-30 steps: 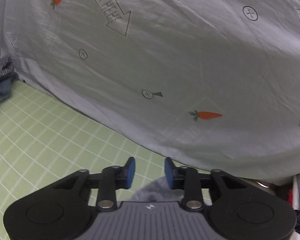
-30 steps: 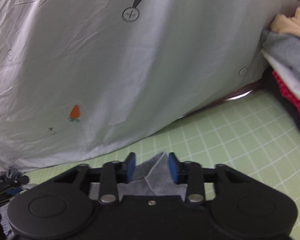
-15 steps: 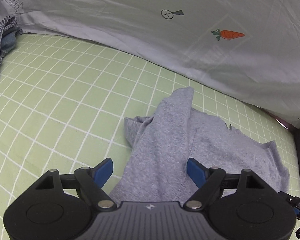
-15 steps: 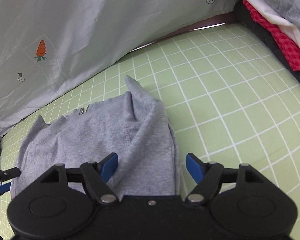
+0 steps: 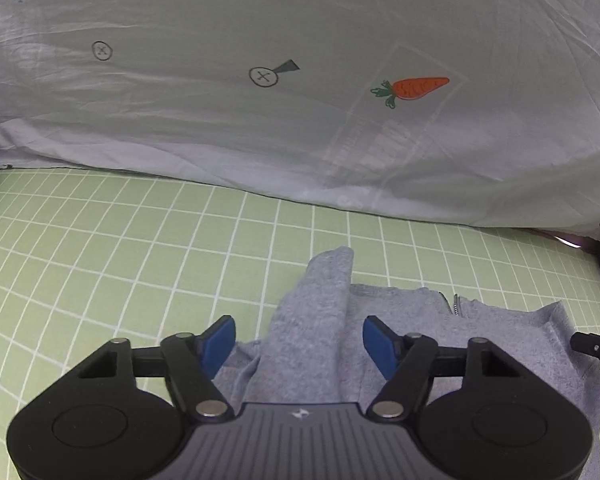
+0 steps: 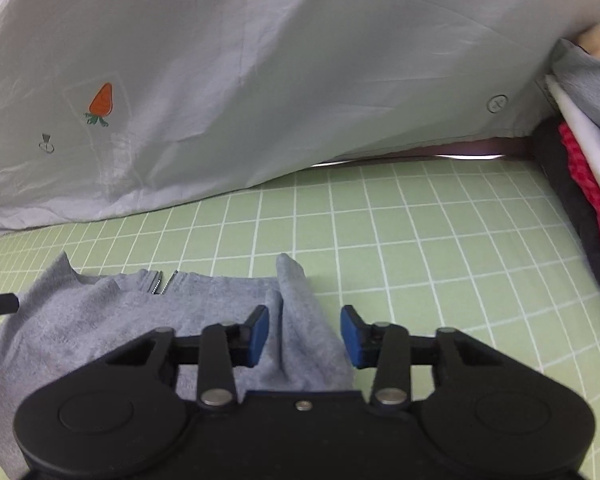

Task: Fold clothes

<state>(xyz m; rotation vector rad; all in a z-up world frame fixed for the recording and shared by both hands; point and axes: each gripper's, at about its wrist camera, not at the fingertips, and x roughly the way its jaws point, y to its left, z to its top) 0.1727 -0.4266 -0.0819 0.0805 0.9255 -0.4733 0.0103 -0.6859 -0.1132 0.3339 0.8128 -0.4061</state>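
2 grippers, left (image 5: pixel 299 342) and right (image 6: pixel 303 335), jaws spread, empty. Grey garment (image 5: pixel 404 344) lies flat mid green grid mat (image 5: pixel 100 264), toward its far edge. Step: between folds. Next: regrip an edge.

Grey garment (image 5: pixel 312 320) on a green white-gridded mat (image 5: pixel 100 240); pale sheet (image 5: pixel 300 120) with orange carrots; seemingly red-checked cloth (image 6: pixel 592 184).

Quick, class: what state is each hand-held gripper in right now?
Left hand-held gripper: open, holding nothing, over the grey garment.
Right hand-held gripper: open, holding nothing.
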